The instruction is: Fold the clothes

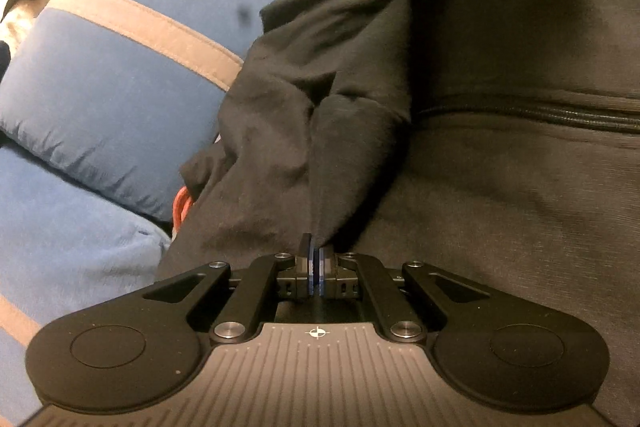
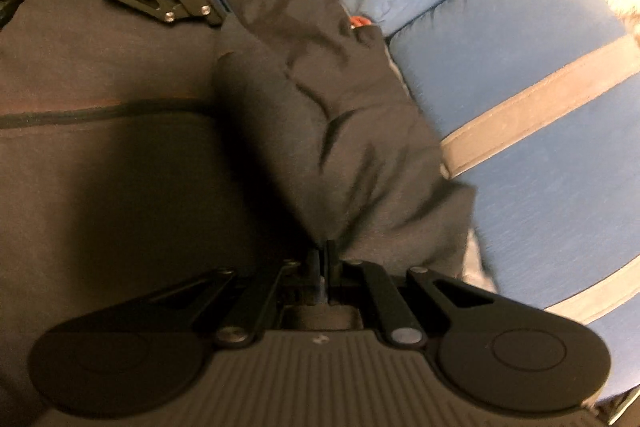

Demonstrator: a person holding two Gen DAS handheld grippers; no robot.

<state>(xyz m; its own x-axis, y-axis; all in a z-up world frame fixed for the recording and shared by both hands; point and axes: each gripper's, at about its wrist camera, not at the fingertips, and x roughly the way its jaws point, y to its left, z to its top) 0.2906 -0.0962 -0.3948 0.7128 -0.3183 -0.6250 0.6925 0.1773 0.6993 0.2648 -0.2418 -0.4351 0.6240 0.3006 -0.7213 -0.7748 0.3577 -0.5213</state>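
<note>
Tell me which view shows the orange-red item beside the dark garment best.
The left wrist view: the orange-red item shows as a curved loop beside the dark garment. The right wrist view catches only a small blurred speck at the fabric's edge.

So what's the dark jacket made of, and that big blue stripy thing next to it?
The dark grey zip-up jacket looks like soft matte knit fleece or cotton: fuzzy, dull, softly creased. The puffy blue cushion with tan stripes looks like plush, velvety fabric, though blur leaves that uncertain.
</note>
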